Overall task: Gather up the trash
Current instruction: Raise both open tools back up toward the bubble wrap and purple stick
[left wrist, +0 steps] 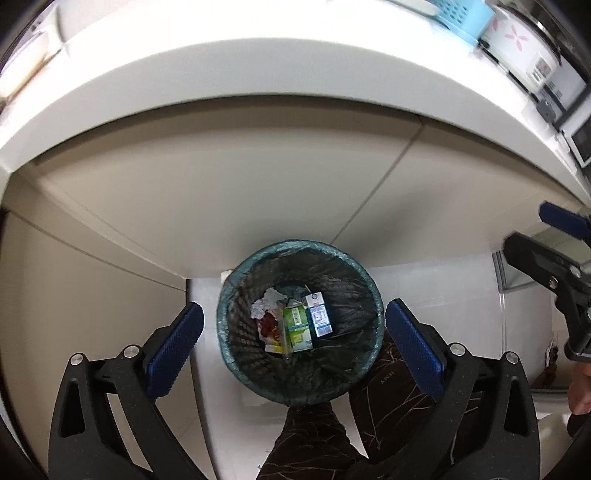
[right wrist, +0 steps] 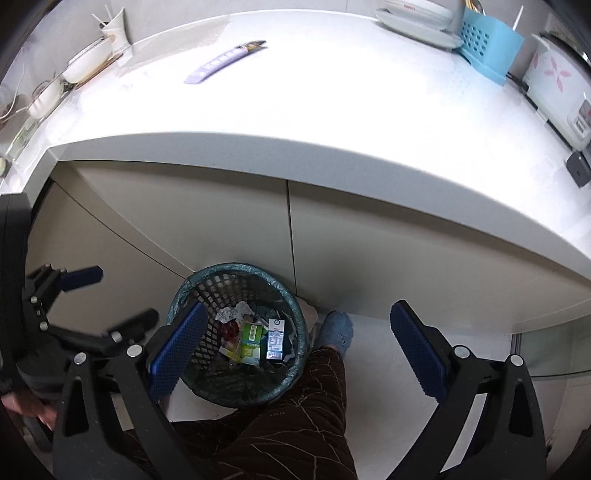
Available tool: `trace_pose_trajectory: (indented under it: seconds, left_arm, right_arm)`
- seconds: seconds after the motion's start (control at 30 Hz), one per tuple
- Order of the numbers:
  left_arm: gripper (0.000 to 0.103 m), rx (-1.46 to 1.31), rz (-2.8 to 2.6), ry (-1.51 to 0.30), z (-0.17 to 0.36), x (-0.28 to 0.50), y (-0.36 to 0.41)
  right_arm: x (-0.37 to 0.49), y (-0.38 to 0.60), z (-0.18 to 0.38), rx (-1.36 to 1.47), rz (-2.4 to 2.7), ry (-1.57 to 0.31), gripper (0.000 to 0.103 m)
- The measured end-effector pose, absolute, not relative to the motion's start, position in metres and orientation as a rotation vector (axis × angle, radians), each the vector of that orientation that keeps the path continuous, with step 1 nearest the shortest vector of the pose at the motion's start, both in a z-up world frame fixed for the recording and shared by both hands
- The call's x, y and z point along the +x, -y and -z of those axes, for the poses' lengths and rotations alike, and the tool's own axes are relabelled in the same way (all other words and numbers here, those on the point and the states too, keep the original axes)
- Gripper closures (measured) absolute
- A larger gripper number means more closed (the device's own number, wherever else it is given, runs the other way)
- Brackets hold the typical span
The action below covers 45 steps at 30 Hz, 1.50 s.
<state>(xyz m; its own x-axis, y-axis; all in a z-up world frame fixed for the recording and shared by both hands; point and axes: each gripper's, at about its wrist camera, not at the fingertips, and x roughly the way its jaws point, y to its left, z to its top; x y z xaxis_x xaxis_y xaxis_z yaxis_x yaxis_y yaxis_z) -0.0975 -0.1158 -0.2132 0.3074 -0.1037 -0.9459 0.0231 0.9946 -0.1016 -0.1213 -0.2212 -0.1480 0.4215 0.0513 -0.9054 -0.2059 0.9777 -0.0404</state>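
Note:
A round mesh trash bin (left wrist: pixel 343 291) lined with a dark bag stands on the floor against the cabinet. Inside it lie a green carton (left wrist: pixel 298 326), a blue-and-white carton (left wrist: pixel 320 314), crumpled paper (left wrist: pixel 267 301) and a red wrapper (left wrist: pixel 267 325). My left gripper (left wrist: pixel 295 347) hangs open high above the bin, nothing between its fingers. My right gripper (right wrist: pixel 299 354) is open too and holds nothing, above the bin's (right wrist: pixel 221 269) right side. A long purple wrapper (right wrist: pixel 221 62) lies on the white counter (right wrist: pixel 332 122).
Beige cabinet doors (right wrist: pixel 221 221) stand under the counter's overhanging edge. On the counter are a blue basket (right wrist: pixel 487 48), a flowered rice cooker (right wrist: pixel 554 85), plates (right wrist: pixel 413 14) and bowls (right wrist: pixel 88 62). A person's brown-trousered leg (right wrist: pixel 295 413) and blue slipper (right wrist: pixel 338 328) stand beside the bin.

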Motion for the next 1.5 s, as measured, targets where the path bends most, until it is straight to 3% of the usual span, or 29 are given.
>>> trace_pose_trajectory:
  seconds: [0.83,1.23,1.5]
  left_arm:
    - [0.006,-0.182,-0.065,-1.092,0.084,-0.073,0.059]
    - [0.007,-0.238,-0.183,-1.056,0.050,0.002,0.015]
    - [0.007,-0.289,-0.256,-1.093,0.059,0.071,-0.026]
  right_arm:
    - [-0.063,0.188,0.018,-0.112,-0.231,-0.989,0.008]
    - [0.009,0.155,0.020,-0.147,-0.235,-1.042,0.008]
    - [0.072,0.144,0.049,-0.092,-0.184,-1.168,0.012]
